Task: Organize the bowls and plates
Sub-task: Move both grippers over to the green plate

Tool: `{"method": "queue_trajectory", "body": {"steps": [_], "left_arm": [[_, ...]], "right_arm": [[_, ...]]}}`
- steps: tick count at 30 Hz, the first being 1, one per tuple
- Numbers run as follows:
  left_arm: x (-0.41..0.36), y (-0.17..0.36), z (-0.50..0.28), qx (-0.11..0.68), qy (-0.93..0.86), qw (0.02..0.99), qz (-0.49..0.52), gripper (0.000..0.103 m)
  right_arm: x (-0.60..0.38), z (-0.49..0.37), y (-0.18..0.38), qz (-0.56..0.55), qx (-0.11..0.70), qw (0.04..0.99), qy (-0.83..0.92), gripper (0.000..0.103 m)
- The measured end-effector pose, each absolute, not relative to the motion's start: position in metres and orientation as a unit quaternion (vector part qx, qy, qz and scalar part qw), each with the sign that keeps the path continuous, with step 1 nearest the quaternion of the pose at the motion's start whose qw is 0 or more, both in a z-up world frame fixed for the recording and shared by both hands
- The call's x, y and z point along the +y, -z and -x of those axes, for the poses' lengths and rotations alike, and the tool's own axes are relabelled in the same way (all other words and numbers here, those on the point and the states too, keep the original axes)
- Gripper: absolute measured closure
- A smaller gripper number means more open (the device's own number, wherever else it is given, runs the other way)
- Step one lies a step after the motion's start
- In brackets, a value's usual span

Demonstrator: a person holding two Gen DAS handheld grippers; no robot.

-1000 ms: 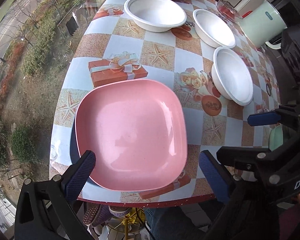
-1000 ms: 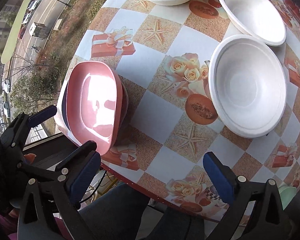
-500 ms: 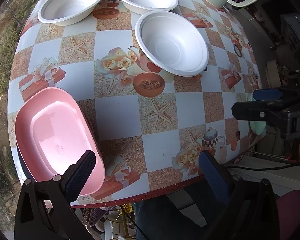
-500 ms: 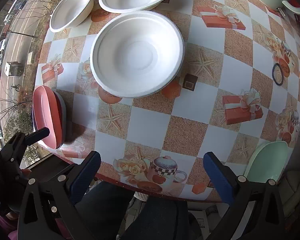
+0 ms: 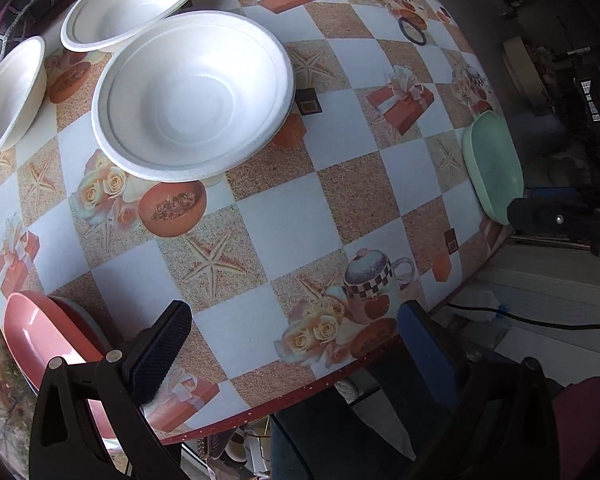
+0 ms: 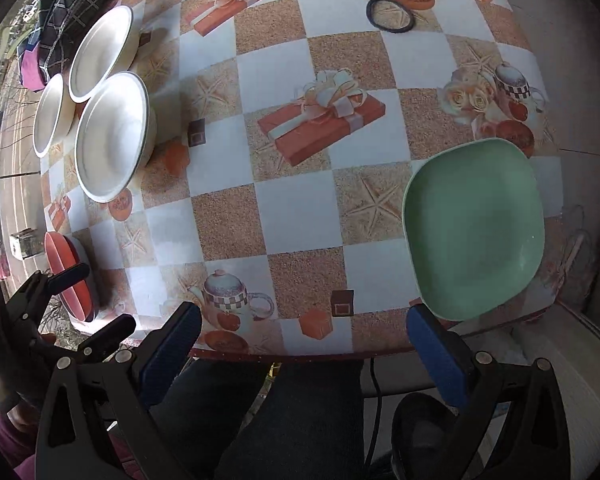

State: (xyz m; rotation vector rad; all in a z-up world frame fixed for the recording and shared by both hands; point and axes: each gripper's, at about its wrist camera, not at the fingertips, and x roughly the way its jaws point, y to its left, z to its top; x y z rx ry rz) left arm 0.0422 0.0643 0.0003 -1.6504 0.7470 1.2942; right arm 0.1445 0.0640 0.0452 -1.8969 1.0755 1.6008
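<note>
Both grippers hang over the desk (image 6: 300,208) edge, fingers spread and empty: left gripper (image 5: 292,344), right gripper (image 6: 304,344). In the right view the green plate (image 6: 474,228) lies at 3 o'clock, three bowls (image 6: 112,136) at 10, the pink plate (image 6: 66,272) at 8.

Both grippers, the left gripper (image 5: 296,344) and the right gripper (image 6: 302,344), have black plastic frames with triangular cut-outs and silver screws at the pivots. Their fingers (image 6: 434,350) carry blue textured pads. The person wears dark trousers (image 6: 300,420) and a maroon sleeve (image 5: 588,428).
</note>
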Motion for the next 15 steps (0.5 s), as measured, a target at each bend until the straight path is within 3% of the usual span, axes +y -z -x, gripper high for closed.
{"method": "queue_trajectory", "body": {"steps": [8,15], "left_arm": [[0.115,0.007,-0.086,0.363,-0.479,0.469,0.647,0.000],[0.165,0.002,-0.118,0.383,-0.460,0.488,0.634,0.000]], "right_arm": [[0.110,-0.229,-0.036,0.649,0.445,0.298,-0.541,0.000],[0.145,-0.273,-0.025,0.644,0.440,0.345,-0.521,0.000]]}}
